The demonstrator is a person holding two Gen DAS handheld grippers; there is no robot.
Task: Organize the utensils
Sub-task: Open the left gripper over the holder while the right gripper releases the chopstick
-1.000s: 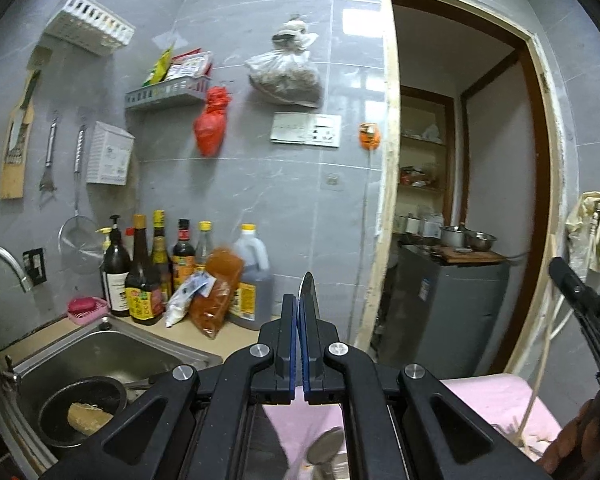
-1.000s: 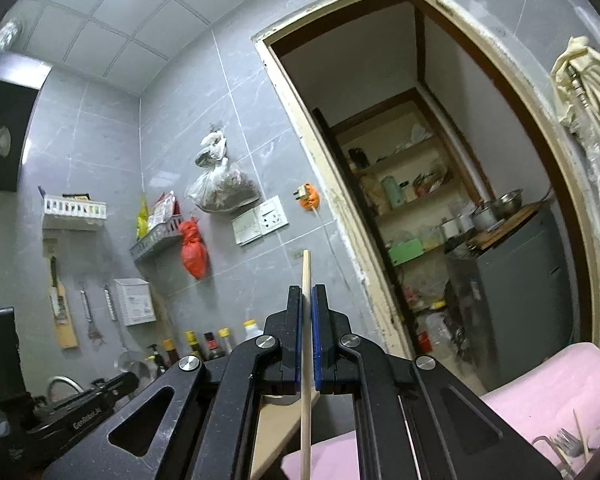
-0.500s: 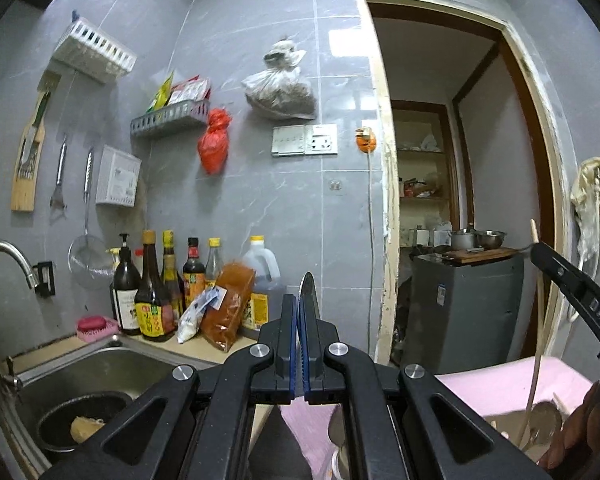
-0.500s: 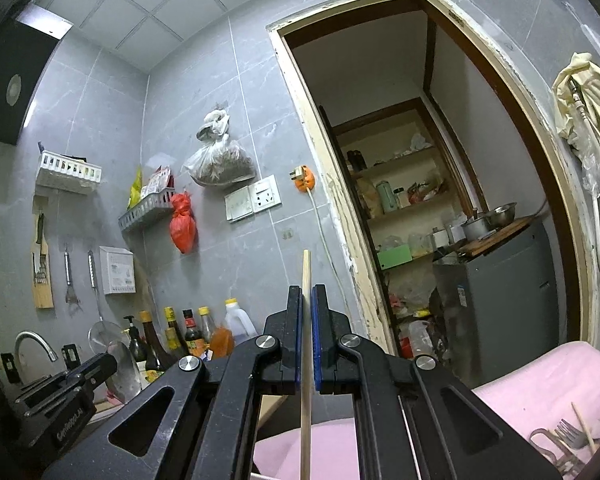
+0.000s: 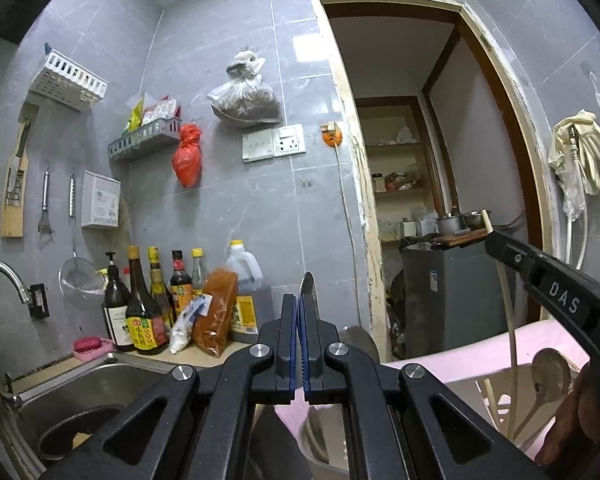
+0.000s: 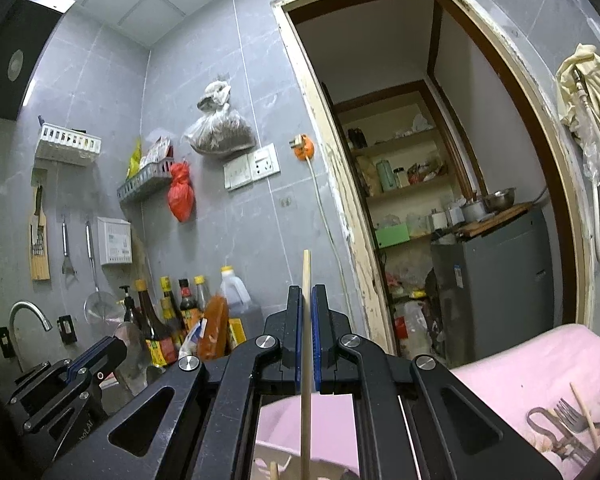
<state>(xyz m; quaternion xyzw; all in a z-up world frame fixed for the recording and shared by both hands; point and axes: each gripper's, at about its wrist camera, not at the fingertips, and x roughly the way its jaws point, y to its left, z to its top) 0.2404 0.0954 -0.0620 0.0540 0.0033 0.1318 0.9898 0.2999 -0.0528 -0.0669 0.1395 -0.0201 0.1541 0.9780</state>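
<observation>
In the left wrist view, the left gripper [image 5: 301, 340] points level at a grey tiled wall, its blue-lined jaws clamped on a thin metal utensil handle [image 5: 309, 292] whose rounded tip sticks up just past the fingertips; what kind of utensil it is cannot be told, though a blurred metal shape shows below the jaws. Low on the left lies a steel sink [image 5: 112, 384] with a dark pan [image 5: 66, 436] in it, and behind the sink a row of dark sauce bottles [image 5: 140, 312] stands beside a large oil jug [image 5: 244, 292] on the table. At the right edge the right gripper [image 5: 496, 242] reaches in from the side — a pale wooden chopstick [image 5: 504, 300] passes through its jaws and runs down toward a white plastic rack [image 5: 496, 396] on a pink cloth [image 5: 460, 364], where a steel ladle [image 5: 550, 372] leans. In the right wrist view, the right gripper's jaws are closed on that chopstick, which stands upright, its squared top rising above the fingertips and its lower length dropping to the bottom edge of the frame. The left gripper shows low on the left with a shiny metal piece in its jaws. On the pink cloth at lower right lie a metal fork [image 6: 572, 416] and another loose wooden chopstick [image 6: 582, 412], well apart from the held one.
</observation>
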